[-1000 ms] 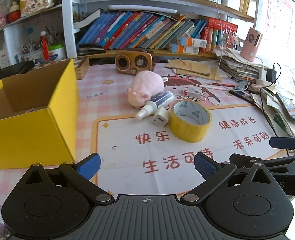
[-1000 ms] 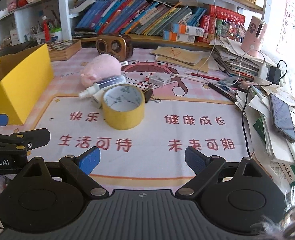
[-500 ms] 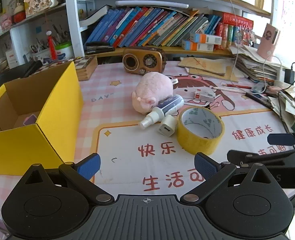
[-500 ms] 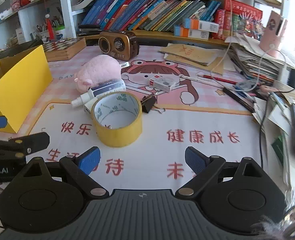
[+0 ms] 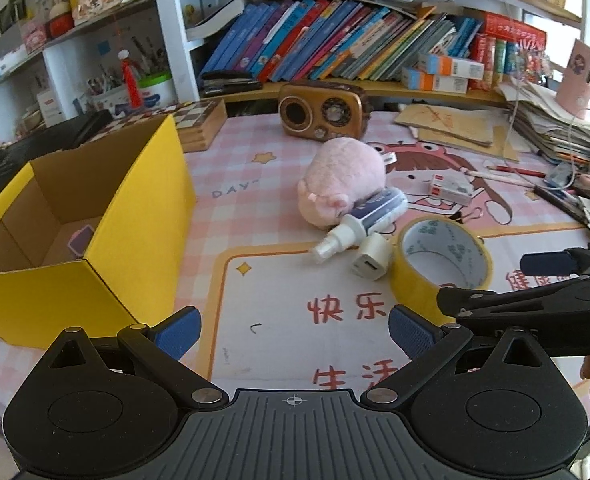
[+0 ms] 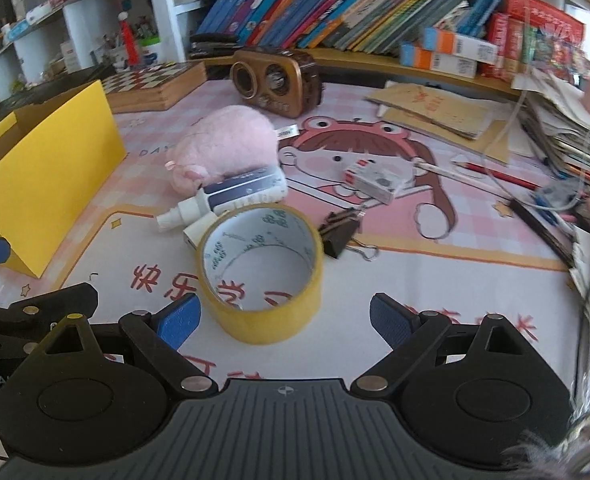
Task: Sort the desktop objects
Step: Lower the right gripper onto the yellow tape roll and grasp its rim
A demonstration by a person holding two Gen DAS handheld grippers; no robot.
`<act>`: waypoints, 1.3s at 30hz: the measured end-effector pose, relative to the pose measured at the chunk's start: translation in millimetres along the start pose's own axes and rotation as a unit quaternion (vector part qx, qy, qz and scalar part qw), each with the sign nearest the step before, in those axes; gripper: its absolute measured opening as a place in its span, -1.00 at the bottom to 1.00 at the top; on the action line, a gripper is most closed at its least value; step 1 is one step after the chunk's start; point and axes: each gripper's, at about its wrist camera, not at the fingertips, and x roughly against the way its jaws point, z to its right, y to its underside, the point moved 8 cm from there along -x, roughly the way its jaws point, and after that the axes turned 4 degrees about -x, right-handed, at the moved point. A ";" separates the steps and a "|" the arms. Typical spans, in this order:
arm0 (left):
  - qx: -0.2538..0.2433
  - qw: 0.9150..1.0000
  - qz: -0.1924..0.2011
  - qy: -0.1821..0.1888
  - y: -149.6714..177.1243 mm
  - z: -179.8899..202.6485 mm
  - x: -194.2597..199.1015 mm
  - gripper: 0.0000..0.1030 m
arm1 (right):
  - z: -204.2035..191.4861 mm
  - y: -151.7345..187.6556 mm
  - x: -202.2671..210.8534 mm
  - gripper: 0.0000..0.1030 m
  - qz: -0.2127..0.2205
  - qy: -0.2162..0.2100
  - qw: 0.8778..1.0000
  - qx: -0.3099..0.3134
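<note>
Right gripper [image 6: 281,320] spread wide, empty, low over worktop [image 6: 435,300], yellow tape roll [image 6: 261,270] just ahead between fingers, untouched; left gripper [image 5: 295,330] also wide, empty, over printed mat. Yellow box [image 5: 95,240] open at left, small purple item inside. Pink plush [image 5: 341,180] mid-mat, spray bottle [image 5: 359,224] lying against it, white charger [image 5: 371,262] touching tape roll, black binder clip [image 6: 341,232] just right of roll

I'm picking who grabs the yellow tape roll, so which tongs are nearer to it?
Right. The right tongs sit open just in front of the yellow tape roll, nearly straddling it. The left tongs are open farther back, with the roll ahead to their right.
</note>
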 end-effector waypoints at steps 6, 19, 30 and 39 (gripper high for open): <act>0.000 1.000 -0.013 -0.008 0.4 -1.5 -4.0 0.97 | -6.5 -5.9 -20.2 0.78 -0.021 -0.020 1.000 0.011; 0.008 0.999 -0.035 -0.013 5.8 -1.5 -7.8 0.97 | -10.8 -8.1 -46.5 0.55 -0.043 -0.019 0.998 0.039; -0.005 1.000 -0.023 0.013 -2.9 18.5 -13.9 0.97 | 9.9 -26.1 -4.8 0.54 0.045 -0.018 0.999 0.022; 0.023 0.997 -0.028 0.070 -13.7 42.4 -43.8 0.96 | 58.5 -22.0 19.7 0.54 0.058 0.011 0.998 -0.039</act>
